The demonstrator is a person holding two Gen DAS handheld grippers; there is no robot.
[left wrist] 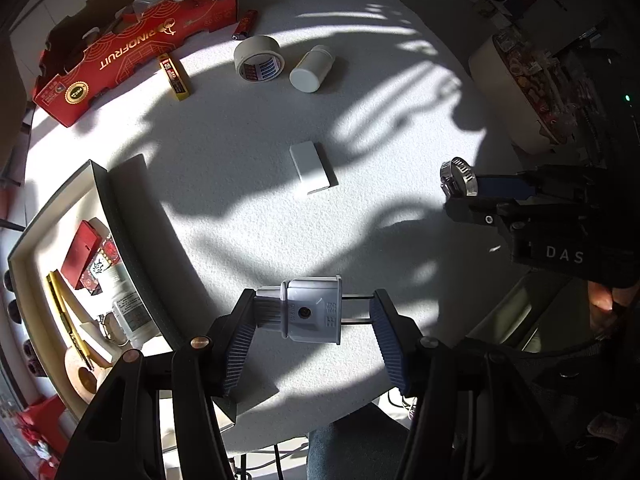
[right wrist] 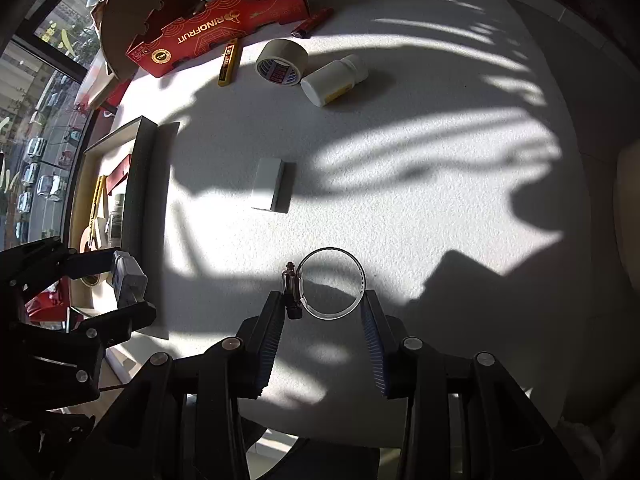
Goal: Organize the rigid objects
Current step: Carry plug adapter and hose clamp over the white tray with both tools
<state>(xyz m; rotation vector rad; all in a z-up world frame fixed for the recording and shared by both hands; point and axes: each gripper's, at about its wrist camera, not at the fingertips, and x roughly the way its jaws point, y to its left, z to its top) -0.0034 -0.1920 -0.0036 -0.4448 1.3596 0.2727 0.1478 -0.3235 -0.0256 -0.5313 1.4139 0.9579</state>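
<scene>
1. Left gripper [left wrist: 312, 316]: jaws closed on a grey plug [left wrist: 312, 314], gripped end to end, cable boss against one pad and pins against the other. It is held above the tabletop [left wrist: 248, 208], just beside the open tray [left wrist: 120, 220] at the left edge.
2. Right gripper [right wrist: 323, 300]: jaws holding a metal hose clamp [right wrist: 332, 284] across its ring, screw housing against the left pad. It hangs over the tabletop, well apart from the tray.
3. Tray already holds a red box [left wrist: 82, 248], a yellow cutter [left wrist: 66, 316] and a small bottle [left wrist: 130, 312].
4. Still loose on the tabletop: white block [left wrist: 312, 166], tape roll [left wrist: 258, 58], white pill bottle [left wrist: 312, 68], yellow blade case [left wrist: 174, 76], red lighter [left wrist: 245, 24].
5. Judgement, step in hand: carry the plug over the tray wall and release it low, over a bare patch.
6. The pin-end grip looks slight, so keep the gripper level. The clamp would likely follow.
</scene>
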